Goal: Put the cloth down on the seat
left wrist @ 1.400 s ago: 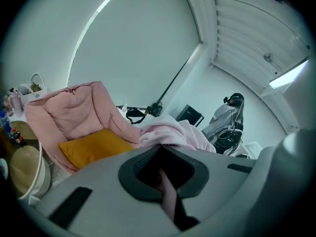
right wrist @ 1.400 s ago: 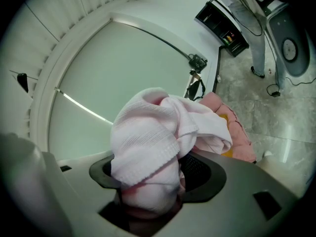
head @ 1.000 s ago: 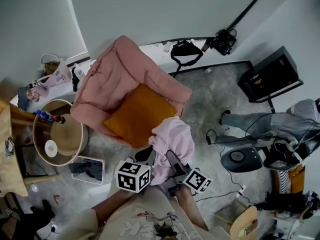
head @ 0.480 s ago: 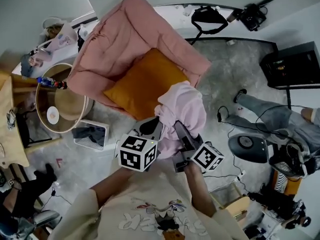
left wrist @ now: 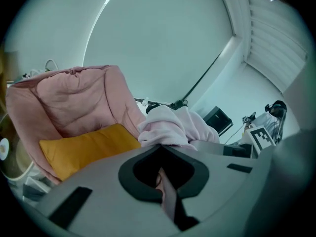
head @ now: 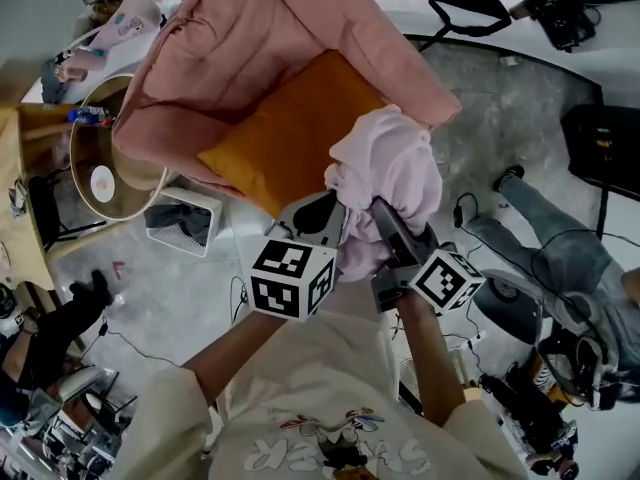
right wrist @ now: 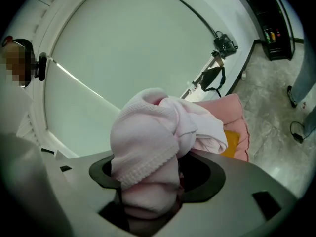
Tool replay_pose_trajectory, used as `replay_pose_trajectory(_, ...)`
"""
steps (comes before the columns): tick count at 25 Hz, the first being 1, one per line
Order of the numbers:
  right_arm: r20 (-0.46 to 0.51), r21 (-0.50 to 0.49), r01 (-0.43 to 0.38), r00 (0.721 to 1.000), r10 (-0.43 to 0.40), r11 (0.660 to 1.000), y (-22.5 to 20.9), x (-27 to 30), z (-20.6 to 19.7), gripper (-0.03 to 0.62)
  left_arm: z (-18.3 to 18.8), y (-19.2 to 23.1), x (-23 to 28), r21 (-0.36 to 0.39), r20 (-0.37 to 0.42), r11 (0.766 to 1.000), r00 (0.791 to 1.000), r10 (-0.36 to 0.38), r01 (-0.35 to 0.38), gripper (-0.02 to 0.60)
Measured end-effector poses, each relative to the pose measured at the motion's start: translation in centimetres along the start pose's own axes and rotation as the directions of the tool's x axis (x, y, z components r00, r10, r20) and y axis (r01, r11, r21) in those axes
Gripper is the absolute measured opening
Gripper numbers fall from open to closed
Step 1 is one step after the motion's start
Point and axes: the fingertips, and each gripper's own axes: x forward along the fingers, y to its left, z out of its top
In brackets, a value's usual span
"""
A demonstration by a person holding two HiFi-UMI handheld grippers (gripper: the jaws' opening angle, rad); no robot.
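The right gripper (right wrist: 148, 204) has its jaws closed on a thick bunch of the pink cloth (right wrist: 150, 132), which fills the opening between them and rises above the tips in a rounded heap. Just beside it, the left gripper (left wrist: 165, 191) has its jaws nearly together, and it seems that only a thin fold of the same cloth is pinched there, though this part is dark and narrow. Both forearms (head: 420, 358) reach forward from the person's body and come close to each other, so the two grippers are side by side with their marker cubes (head: 292, 279) turned up. Ahead of the tips the cloth hangs in the air over the front edge of the pink armchair (head: 230, 38); I cannot tell if it touches it. Ahead and to the left of the grippers, the orange cushion (head: 285, 133) lies on the seat. Farther left is a round side table (head: 85, 133).
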Motion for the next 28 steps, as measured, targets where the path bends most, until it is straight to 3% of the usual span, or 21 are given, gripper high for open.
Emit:
replay_pose_trajectory(10, -0.133, -0.164, -0.02, 0.991, -0.003, 0.986, -5.8, 7.6, 2.1, 0.322, -0.4, 4.7, 7.9, -0.077, 0.0, 0.992, 0.995, 0.103, -0.103, 0.005)
replay_pose_trajectory(13, -0.133, -0.232, -0.017, 0.991, -0.014, 0.973, -7.5, 9.3, 3.3, 0.322, -0.1, 5.6, 10.8, -0.079, 0.001, 0.991, 0.994, 0.112, -0.112, 0.005)
replay_pose_trajectory(20, -0.16, -0.286, -0.021, 0.987, -0.026, 0.958, -10.3, 13.3, 4.7, 0.322, 0.3, 8.1, 15.3, -0.094, 0.001, 0.987, 0.991, 0.131, -0.131, 0.005)
replay_pose_trajectory(28, -0.199, -0.435, -0.039, 0.978, -0.054, 0.9, -12.7, 18.6, 5.5, 0.322, 0.3, 12.2, 19.8, -0.146, -0.014, 0.977, 0.987, 0.157, -0.158, 0.005)
